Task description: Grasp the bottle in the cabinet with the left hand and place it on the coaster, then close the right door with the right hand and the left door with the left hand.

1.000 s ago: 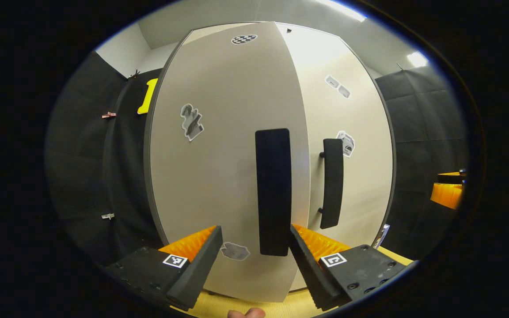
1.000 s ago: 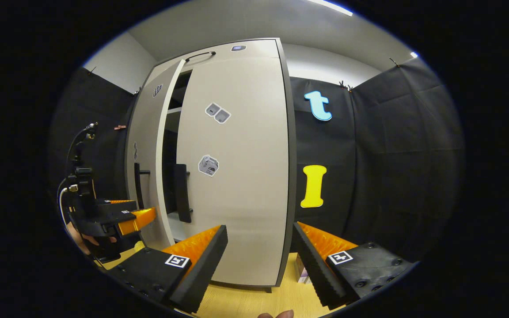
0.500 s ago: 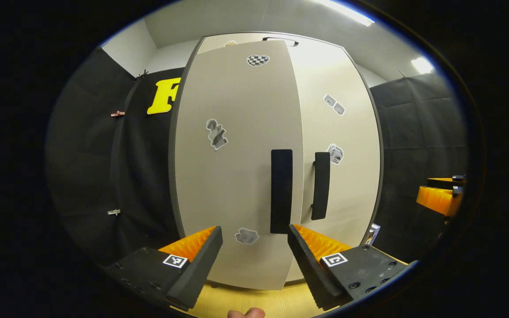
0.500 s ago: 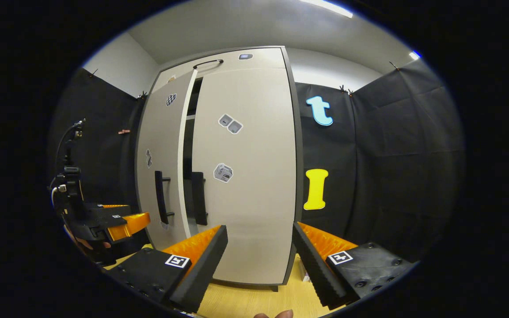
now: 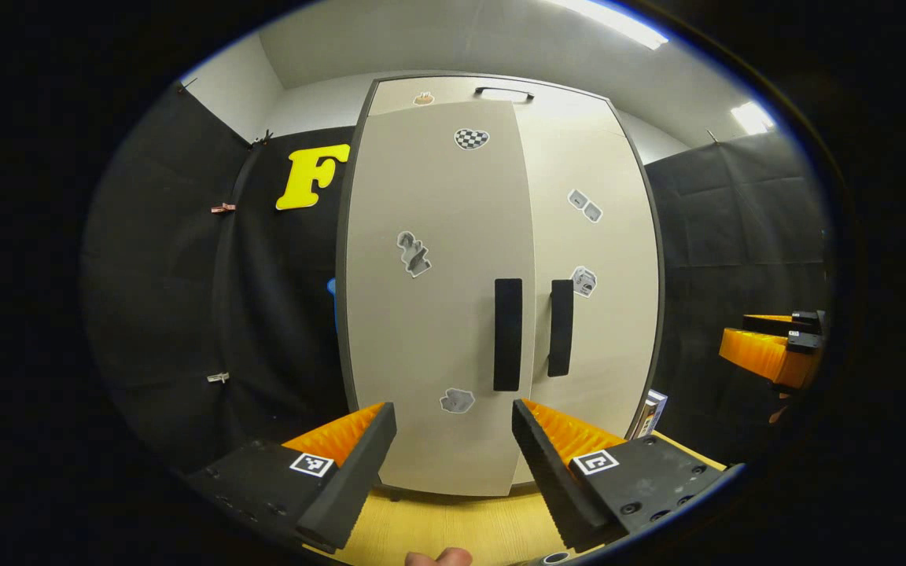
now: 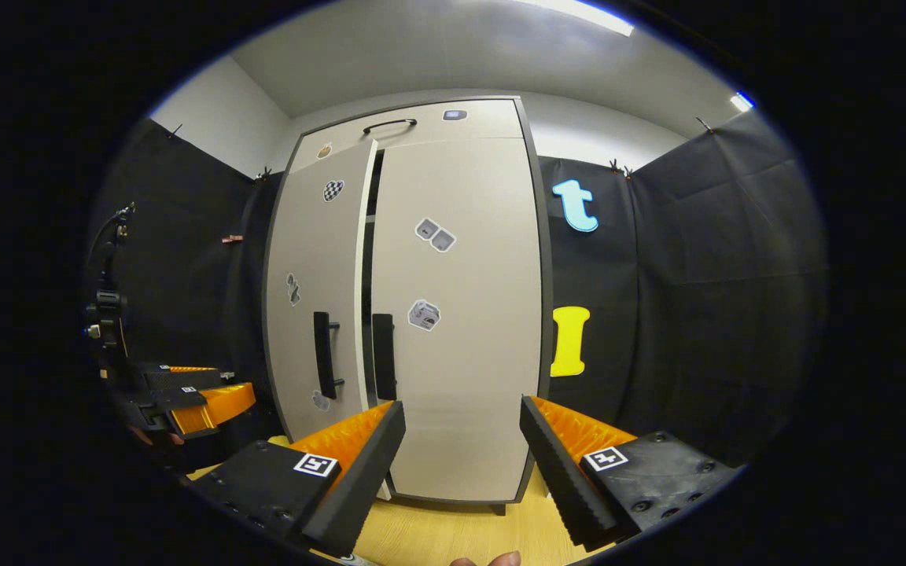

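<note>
Presently the left gripper [image 5: 447,456] is held with its jaws spread and nothing between them, aimed at the left door [image 5: 437,299] and clear of its black handle [image 5: 507,334]; this is judged a released pose, since no pull or push is being applied. The right gripper [image 6: 461,464] is likewise kept agape and empty, squared toward the right door [image 6: 461,314], which lies flush. In the right gripper view a narrow dark gap is seen along the left door's inner edge, so full closure cannot be confirmed. The cabinet [image 6: 414,130] is pale, dotted with stickers, on a wooden tabletop [image 6: 453,534]. The bottle's whereabouts cannot be told.
</note>
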Motion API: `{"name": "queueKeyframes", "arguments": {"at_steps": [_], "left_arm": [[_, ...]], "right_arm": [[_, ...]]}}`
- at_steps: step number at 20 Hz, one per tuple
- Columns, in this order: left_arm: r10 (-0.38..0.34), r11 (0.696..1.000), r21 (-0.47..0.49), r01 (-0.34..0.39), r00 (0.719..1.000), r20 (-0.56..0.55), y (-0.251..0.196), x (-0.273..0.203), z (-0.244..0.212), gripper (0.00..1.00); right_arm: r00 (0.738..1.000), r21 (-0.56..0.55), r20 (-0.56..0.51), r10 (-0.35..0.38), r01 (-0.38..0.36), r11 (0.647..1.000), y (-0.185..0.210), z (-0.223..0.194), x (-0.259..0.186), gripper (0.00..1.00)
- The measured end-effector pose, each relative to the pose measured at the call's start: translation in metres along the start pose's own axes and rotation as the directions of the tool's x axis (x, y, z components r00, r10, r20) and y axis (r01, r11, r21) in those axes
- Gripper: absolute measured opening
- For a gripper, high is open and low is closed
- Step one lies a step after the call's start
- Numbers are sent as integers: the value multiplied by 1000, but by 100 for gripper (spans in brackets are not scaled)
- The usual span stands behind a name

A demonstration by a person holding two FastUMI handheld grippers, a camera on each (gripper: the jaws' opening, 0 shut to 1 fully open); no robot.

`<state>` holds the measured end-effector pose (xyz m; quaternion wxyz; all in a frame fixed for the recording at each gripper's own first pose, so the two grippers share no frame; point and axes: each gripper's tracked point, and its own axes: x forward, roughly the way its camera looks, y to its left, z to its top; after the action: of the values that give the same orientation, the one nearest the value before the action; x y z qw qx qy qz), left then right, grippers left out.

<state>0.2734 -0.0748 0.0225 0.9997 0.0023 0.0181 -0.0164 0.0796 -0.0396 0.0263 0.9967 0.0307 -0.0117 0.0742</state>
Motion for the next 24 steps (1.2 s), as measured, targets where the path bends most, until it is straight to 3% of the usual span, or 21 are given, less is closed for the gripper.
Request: {"name": "queueKeyframes", "arguments": {"at_steps": [24], "left_arm": [[-10, 1000, -1, 10, 1000, 22, 9, -76, 3, 95]], "right_arm": [[1000, 28, 14, 9, -10, 1000, 31, 11, -47, 97]]}}
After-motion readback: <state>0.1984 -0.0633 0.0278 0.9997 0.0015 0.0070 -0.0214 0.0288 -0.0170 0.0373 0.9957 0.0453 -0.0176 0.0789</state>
